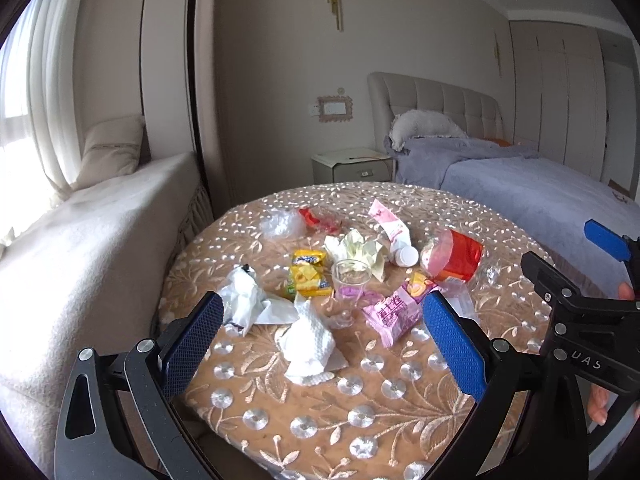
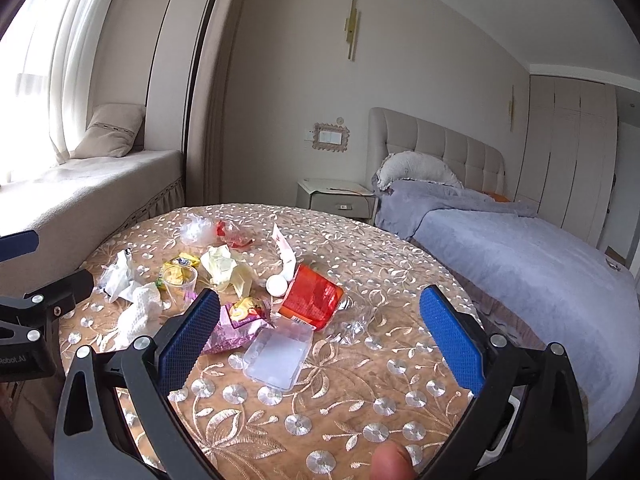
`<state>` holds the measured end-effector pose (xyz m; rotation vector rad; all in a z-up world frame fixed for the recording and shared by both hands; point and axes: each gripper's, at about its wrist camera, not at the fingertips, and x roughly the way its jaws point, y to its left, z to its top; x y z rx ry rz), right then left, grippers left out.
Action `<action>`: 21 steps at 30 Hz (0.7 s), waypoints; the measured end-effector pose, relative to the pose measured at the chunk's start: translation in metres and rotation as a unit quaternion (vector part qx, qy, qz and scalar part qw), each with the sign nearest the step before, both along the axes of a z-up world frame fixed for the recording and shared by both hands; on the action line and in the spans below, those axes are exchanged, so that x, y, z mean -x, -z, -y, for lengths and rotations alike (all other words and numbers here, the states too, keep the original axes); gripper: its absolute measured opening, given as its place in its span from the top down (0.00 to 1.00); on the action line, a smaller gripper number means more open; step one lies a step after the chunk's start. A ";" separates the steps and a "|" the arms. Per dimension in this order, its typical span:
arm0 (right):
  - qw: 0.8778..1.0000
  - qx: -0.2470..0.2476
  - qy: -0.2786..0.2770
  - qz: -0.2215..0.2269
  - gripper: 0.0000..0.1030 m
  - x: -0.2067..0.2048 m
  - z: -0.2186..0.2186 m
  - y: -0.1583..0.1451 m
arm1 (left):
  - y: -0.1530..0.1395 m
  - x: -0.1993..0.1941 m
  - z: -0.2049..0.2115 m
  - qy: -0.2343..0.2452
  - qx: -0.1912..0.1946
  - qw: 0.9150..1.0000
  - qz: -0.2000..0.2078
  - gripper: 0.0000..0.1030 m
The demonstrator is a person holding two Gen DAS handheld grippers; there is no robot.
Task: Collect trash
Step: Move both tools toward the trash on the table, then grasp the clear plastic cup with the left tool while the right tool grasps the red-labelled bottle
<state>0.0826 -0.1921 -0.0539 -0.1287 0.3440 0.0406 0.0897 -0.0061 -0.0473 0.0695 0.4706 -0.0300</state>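
Trash lies scattered on a round table [image 1: 360,420] with an embroidered cloth. A crumpled white tissue [image 1: 310,340] sits just ahead of my left gripper [image 1: 324,320], which is open and holds nothing. Beyond it stand a clear plastic cup [image 1: 351,280], a yellow snack wrapper [image 1: 307,272], a pink wrapper [image 1: 394,312] and a red-labelled plastic bottle [image 1: 456,258]. My right gripper [image 2: 320,312] is open above the table. A clear plastic tray [image 2: 278,354], the pink wrapper [image 2: 236,326] and the red-labelled bottle [image 2: 312,296] lie between its fingers' span.
A bed with a grey-blue cover [image 2: 520,264] stands right of the table, a nightstand [image 2: 336,198] behind it. A cushioned window seat [image 1: 80,240] runs along the left. The right gripper's body [image 1: 580,312] shows at the left view's right edge, with a person's fingers.
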 end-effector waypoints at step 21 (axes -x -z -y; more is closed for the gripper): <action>0.997 -0.001 0.003 -0.072 0.03 -0.088 0.019 0.038 | 0.064 -0.119 0.017 0.000 -0.006 0.996 -0.088 0.05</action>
